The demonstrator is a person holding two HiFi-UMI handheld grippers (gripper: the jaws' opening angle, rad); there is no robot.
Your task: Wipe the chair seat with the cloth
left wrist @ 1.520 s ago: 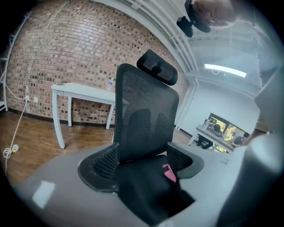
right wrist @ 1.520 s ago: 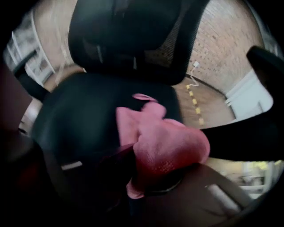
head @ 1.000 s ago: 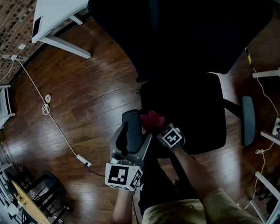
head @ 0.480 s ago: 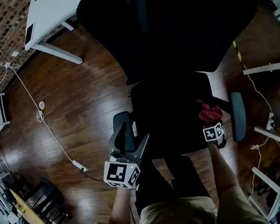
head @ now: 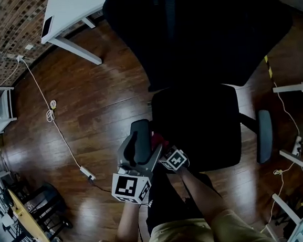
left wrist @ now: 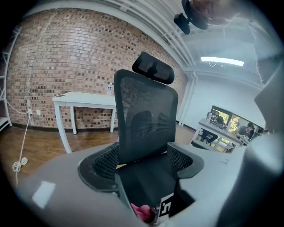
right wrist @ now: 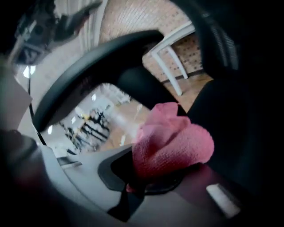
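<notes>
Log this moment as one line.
right gripper: shut on pink cloth | position: near left corner of chair seat | left gripper: open, empty, left of seat

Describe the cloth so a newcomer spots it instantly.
Find the black mesh chair in the middle of the wood floor, then the near left corner of its seat. The cloth sits bunched there, held by the right gripper. It is the only pink, fuzzy thing among black and grey parts.
</notes>
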